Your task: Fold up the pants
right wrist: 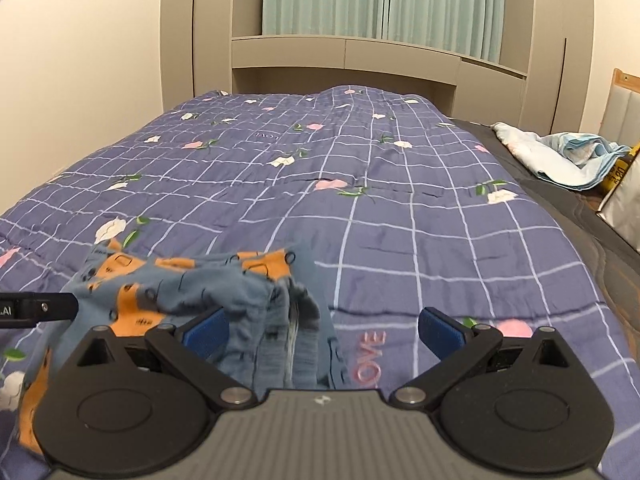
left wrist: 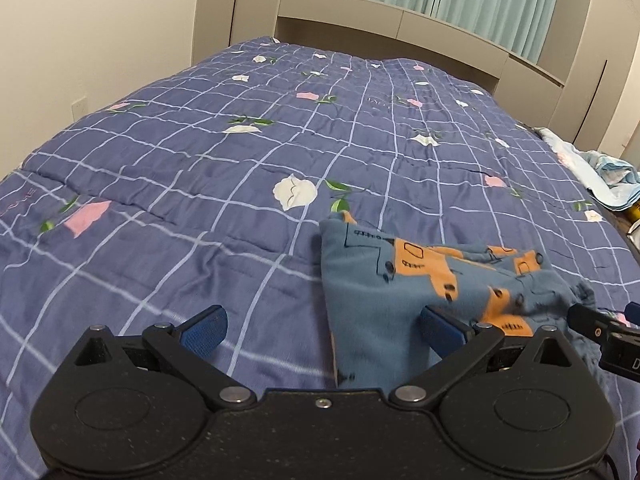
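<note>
The pants (left wrist: pixel 404 280), blue with orange vehicle prints, lie bunched in a rumpled heap on the near part of the bed (left wrist: pixel 200 152), which is covered by a purple-blue quilt with a white grid and pink and white flowers.

In the left wrist view the left tongs (left wrist: pixel 322 326) are spread wide, holding nothing. Their left blue pad is over bare quilt, and the right pad sits at the near edge of the pants; whether it touches the cloth cannot be told. The tip of the right tongs shows at the right edge of this view, just beside the pants' right end.

In the right wrist view the right tongs (right wrist: pixel 324 330) are also spread wide and empty. The pants (right wrist: pixel 192 280) fill the near left of that view, with their ribbed waistband hanging down between the pads, nearer the left one. Pink lettering on the quilt shows between the pads.

At the far right of the bed lies a crumpled light-blue cloth (right wrist: pixel 560 152). Pale green curtains (right wrist: pixel 360 0) hang behind the beige headboard shelf (right wrist: pixel 344 52).
</note>
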Demonstrator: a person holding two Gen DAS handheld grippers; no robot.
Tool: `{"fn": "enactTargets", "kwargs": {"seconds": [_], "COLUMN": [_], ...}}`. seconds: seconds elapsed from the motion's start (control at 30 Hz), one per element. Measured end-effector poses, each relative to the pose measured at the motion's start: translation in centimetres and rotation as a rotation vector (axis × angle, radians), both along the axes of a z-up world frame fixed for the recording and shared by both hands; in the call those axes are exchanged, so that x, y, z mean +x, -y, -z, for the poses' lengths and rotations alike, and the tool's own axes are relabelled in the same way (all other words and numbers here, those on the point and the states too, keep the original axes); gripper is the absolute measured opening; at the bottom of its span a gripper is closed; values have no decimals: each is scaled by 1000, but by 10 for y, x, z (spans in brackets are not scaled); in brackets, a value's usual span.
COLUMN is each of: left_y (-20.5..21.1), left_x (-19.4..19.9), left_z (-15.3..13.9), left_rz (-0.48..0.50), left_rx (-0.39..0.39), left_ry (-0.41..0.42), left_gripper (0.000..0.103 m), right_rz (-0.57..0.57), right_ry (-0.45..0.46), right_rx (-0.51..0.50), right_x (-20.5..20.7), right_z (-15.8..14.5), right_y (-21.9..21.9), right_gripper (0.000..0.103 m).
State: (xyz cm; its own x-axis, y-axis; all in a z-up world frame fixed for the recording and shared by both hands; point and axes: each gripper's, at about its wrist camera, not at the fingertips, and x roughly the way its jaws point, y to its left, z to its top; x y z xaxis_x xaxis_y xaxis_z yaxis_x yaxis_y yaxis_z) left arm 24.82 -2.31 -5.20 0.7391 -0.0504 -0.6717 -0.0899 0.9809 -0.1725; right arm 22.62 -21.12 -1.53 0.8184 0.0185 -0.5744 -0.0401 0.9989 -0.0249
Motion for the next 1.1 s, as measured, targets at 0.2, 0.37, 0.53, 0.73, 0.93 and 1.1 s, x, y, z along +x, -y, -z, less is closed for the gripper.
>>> {"fn": "enactTargets", "kwargs": {"seconds": [0.2,0.37,0.53,0.73,0.93,1.1], "left_y": [-1,-5,-4,-2,7,9], "left_x": [9,8,-2,-28,-47,-55], "left_z": [12,18,14,14,21,20], "left_rz": [-2,-6,-16,9,36,41], "left_rx": [-14,-46,-46,-104,-86,-66], "left_ry": [-26,-28,-31,-7,-1,-2], "left_gripper": [102,102,102,102,102,102], "right_rz": [17,34,38,18,19,32], "right_ry": [-33,-50,-34,-52,-82,-82], "right_rx": [-17,12,38,76,106,166], "right_x": [19,20,11,-16,-36,-46], "right_z": [12,22,17,14,21,27], "right_y": [3,12,15,12,14,21], "right_gripper": [103,103,103,103,103,103]}}
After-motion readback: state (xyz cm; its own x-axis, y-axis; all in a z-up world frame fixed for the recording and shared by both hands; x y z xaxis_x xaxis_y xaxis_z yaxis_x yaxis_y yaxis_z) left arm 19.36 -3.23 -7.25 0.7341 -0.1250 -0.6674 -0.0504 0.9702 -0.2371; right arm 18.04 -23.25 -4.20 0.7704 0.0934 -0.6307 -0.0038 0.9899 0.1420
